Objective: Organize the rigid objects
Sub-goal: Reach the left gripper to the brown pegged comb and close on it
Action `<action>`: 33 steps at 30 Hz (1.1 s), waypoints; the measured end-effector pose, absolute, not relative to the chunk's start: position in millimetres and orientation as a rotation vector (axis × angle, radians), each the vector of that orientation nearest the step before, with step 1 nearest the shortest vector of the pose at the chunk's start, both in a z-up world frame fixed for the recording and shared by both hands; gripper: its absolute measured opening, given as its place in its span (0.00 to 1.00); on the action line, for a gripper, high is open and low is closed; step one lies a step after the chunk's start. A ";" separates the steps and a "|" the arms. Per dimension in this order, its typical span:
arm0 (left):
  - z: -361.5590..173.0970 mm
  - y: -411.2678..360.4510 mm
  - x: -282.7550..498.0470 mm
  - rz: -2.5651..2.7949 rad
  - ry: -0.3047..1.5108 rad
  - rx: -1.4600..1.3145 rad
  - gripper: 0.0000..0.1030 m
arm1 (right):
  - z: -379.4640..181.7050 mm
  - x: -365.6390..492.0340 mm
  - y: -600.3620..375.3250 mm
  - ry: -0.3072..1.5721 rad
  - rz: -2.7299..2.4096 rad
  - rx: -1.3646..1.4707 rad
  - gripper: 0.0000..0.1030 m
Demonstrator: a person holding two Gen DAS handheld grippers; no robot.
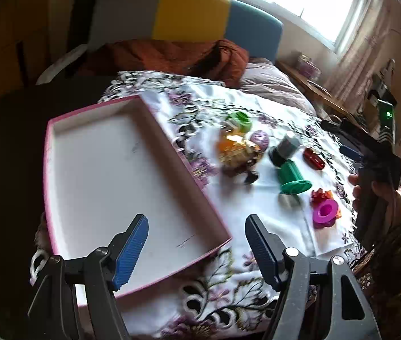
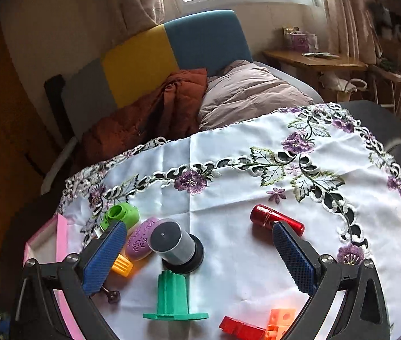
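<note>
**Both tools empty, first pick ahead**

Our right tool (image 2: 197,252) gapes around the black spool (image 2: 176,245), mid-frame; our left tool (image 1: 197,249) gapes above the pink tray (image 1: 110,181), lower left. Next we likely close and carry.

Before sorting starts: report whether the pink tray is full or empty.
Empty. The left wrist view shows the pink tray with a bare white floor; the objects all lie outside on the tablecloth.

One pink tray (image 1: 59,147), two green spools (image 2: 173,297) (image 2: 122,214), one red cylinder (image 2: 274,219), one purple oval (image 2: 142,238).
</note>
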State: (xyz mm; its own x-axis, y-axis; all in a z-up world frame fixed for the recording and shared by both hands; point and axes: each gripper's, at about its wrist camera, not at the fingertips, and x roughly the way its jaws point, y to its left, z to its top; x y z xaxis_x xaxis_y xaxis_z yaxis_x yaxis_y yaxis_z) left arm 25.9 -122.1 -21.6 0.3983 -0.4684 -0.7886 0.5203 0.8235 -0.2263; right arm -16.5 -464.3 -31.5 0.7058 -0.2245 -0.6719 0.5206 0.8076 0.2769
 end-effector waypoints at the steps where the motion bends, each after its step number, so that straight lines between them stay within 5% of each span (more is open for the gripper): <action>1: -21.6 -128.2 28.1 -0.630 0.981 0.072 0.69 | -31.2 -15.3 -462.4 0.672 -0.434 0.465 1.00; 27: -56.2 -253.5 74.8 -0.767 0.977 0.282 0.71 | -35.5 -20.5 -478.8 0.675 -0.464 0.549 1.00; 33: -70.7 -269.4 95.7 -0.763 1.030 0.300 0.84 | -35.9 -19.8 -479.9 0.675 -0.465 0.555 1.00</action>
State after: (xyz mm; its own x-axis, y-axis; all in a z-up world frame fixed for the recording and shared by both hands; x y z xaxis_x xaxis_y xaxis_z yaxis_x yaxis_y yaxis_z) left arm 95.7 -269.4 -70.7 0.2906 -0.4275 -0.8560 0.6941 0.7100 -0.1189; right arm -19.8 -479.9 -35.9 0.6909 -0.2199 -0.6887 0.5650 0.7586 0.3246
